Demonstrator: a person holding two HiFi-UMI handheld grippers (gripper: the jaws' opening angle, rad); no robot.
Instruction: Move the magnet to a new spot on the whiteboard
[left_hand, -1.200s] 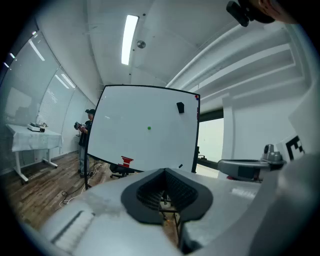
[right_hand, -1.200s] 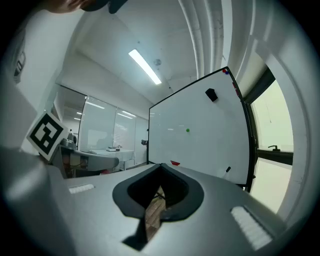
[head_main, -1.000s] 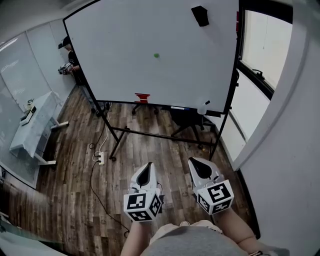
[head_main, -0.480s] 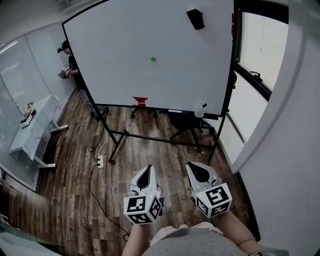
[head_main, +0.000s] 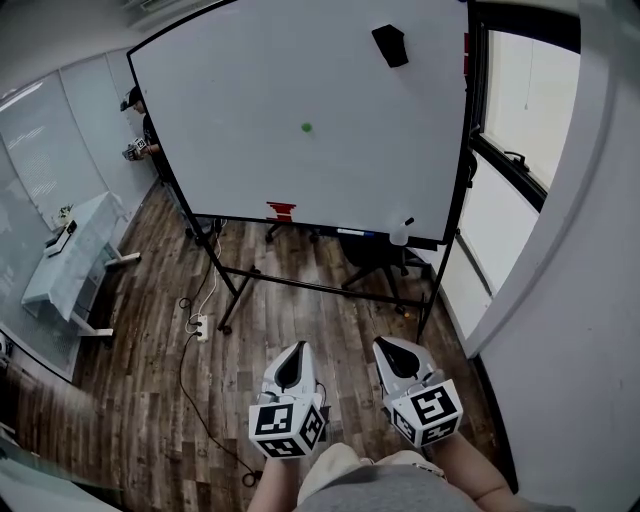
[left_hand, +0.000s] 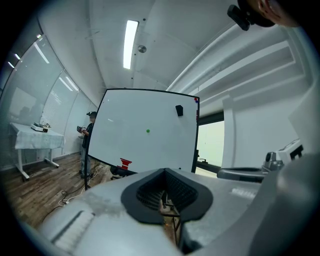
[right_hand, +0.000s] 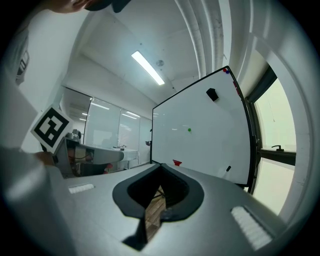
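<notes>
Head view: the whiteboard (head_main: 230, 120) stands on a black wheeled frame over a wooden floor (head_main: 140, 370). The magnet (head_main: 306, 128) is a small round green dot stuck near the middle of the board, alone on bare white surface. A black eraser (head_main: 390, 45) sits high towards the board's right corner, well apart from the magnet. A red holder (head_main: 281, 210) and a white bottle (head_main: 402, 232) rest along the bottom tray. The left claw (head_main: 292, 352) and right claw (head_main: 387, 345) are held side by side low in the picture, both pointing towards the board and well short of it. A person (head_main: 141, 122) stands beyond the board's left edge, and a white table (head_main: 70, 262) is at the left wall.

Left gripper view: the left claw (left_hand: 165, 196) has its jaws drawn together, only a thin slit between them and nothing gripped. Above it the whiteboard (left_hand: 130, 140) faces the camera. The magnet (left_hand: 148, 131) shows as a tiny green spot near the centre, below and left of the eraser (left_hand: 179, 110).

Right gripper view: the right claw (right_hand: 159, 194) is likewise closed to a narrow slit, through which floor shows, and it holds nothing. The whiteboard (right_hand: 210, 145) stands ahead and to the right, with the magnet (right_hand: 189, 130) a green dot at mid-height, lower and left of the eraser (right_hand: 212, 94).
</notes>
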